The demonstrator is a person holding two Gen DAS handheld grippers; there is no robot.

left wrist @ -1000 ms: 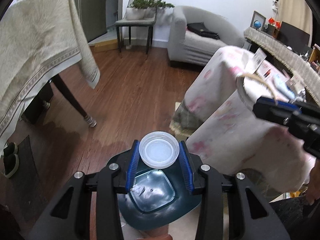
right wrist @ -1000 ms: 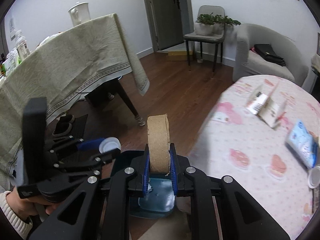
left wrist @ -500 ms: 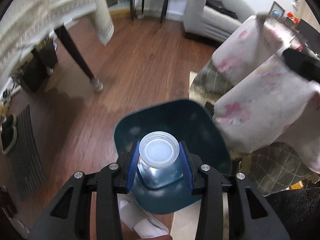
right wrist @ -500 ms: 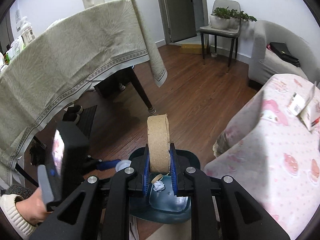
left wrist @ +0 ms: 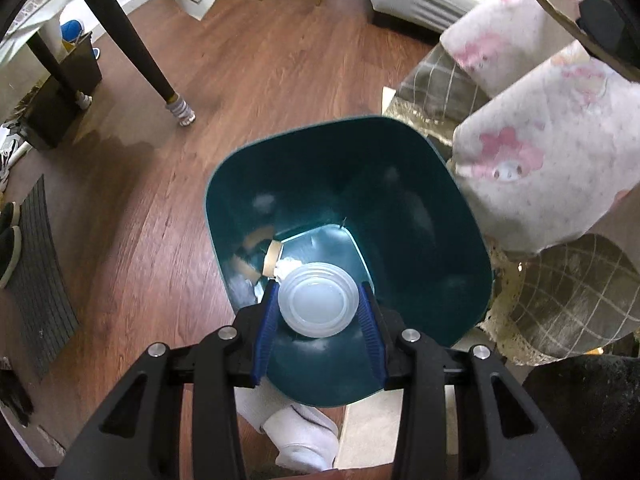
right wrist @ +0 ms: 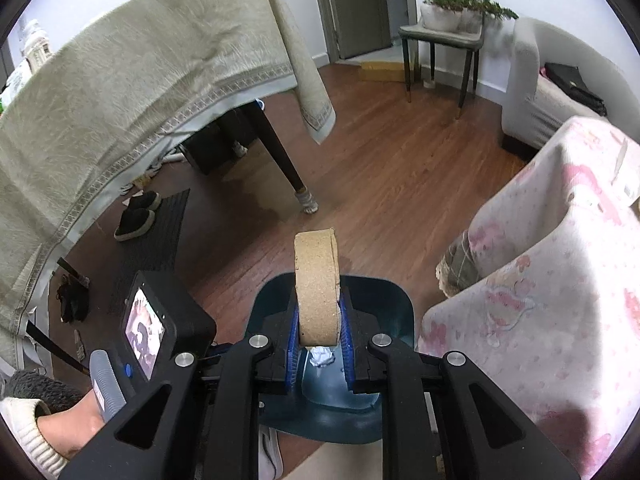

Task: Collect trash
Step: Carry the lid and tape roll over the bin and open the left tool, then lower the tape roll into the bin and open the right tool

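Observation:
A dark teal trash bin (left wrist: 408, 216) stands on the wooden floor. My left gripper (left wrist: 318, 306) is shut on a clear plastic lid (left wrist: 318, 300) and holds it over the bin's opening. A cardboard roll (left wrist: 272, 258) and crumpled white paper (left wrist: 286, 267) lie at the bin's bottom. My right gripper (right wrist: 319, 330) is shut on a brown cardboard tape core (right wrist: 317, 284), held upright above the same bin (right wrist: 394, 308). The white paper (right wrist: 322, 357) shows below the core.
A table with a pink-print cloth (left wrist: 552, 128) overhangs the bin on the right. A dining table with a beige cloth (right wrist: 132, 92) and dark leg (left wrist: 136, 52) stands to the left. A floor mat (left wrist: 36, 276) and black shoes (right wrist: 138, 212) lie nearby. A chair (right wrist: 444, 28) and sofa (right wrist: 552, 92) stand behind.
My left gripper has tilted down and moved over the bin with the lid. My right gripper has moved lower and closer above the bin, still holding the core.

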